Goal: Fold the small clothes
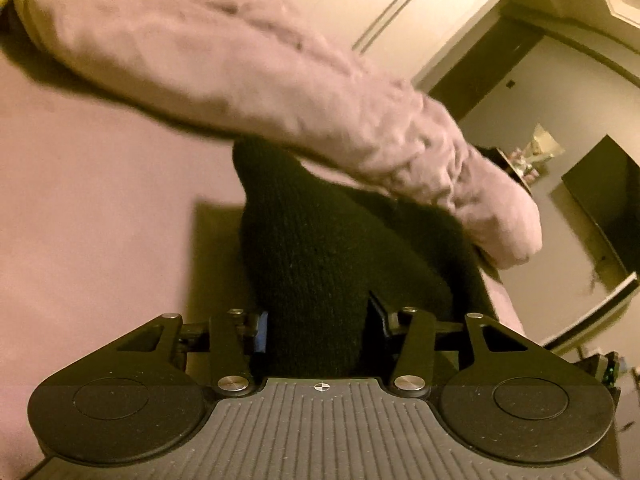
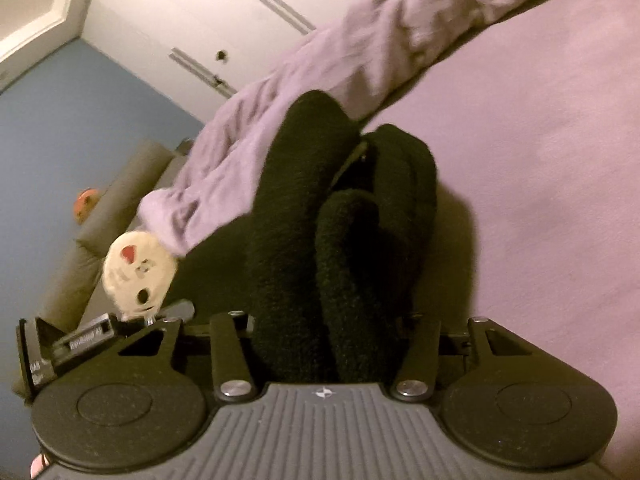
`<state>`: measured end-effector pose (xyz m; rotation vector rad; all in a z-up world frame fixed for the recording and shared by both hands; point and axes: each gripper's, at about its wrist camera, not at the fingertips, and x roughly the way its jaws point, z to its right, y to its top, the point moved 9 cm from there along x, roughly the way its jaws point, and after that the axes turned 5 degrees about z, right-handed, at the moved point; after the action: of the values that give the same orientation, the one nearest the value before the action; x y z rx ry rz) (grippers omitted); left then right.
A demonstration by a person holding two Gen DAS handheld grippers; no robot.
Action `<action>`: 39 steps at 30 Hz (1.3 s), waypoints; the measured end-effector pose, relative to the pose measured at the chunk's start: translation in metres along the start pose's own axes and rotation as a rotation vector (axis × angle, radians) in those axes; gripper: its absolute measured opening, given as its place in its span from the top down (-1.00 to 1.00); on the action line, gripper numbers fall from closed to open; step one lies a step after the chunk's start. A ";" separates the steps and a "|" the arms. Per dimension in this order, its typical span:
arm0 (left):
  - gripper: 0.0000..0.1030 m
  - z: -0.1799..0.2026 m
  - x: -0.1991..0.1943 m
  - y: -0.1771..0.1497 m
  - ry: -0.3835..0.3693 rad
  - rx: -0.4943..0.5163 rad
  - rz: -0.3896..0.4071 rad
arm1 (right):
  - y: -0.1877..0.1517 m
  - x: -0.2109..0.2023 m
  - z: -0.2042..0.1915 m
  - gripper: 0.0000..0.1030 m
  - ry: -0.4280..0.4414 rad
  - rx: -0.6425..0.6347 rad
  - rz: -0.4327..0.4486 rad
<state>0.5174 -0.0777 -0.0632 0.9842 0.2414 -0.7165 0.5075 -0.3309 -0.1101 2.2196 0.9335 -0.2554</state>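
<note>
The black knit garment [image 1: 320, 248] I am folding is thick, fuzzy and limp. It hangs and bunches between my two tools above the pale pink surface [image 1: 92, 200]. From my right wrist view it [image 2: 340, 216] falls into fat rolled lobes, so it looks to be a small woollen piece, though I cannot tell which kind. I judge it light, soft all through and not slippery: the nap should grip the pads well, but it has no stiffness to keep a crease, and it will sag wherever it is not held.

My left gripper [image 1: 316, 328] has the knit bunched between its fingers. The blue pad [image 1: 262, 332] on one side lies against the cloth, so the jaws look clamped on it. My right gripper [image 2: 332, 332] likewise has thick folds of the garment filling the gap between its fingers, which seem pressed in on them.

Because the cloth is so bulky, I think the best hold is at an edge or a corner, in a single layer, rather than around a whole roll. A fat bundle could squeeze out or drag neighbouring folds along.

A lilac sleeve [image 2: 280, 120] reaches across behind the garment. In my left view the same sleeve [image 1: 280, 92] crosses above it. A cream toy face [image 2: 138, 276] sits just beside my right tool.
</note>
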 end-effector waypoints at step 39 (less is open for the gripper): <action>-0.97 -0.034 0.053 -0.006 0.470 0.288 0.310 | 0.027 0.095 -0.018 -0.46 -0.556 -0.447 0.366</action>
<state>0.5572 -0.0754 -0.1121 1.4264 0.3911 -0.2301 0.5929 -0.2800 -0.1229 1.7219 0.2417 -0.4164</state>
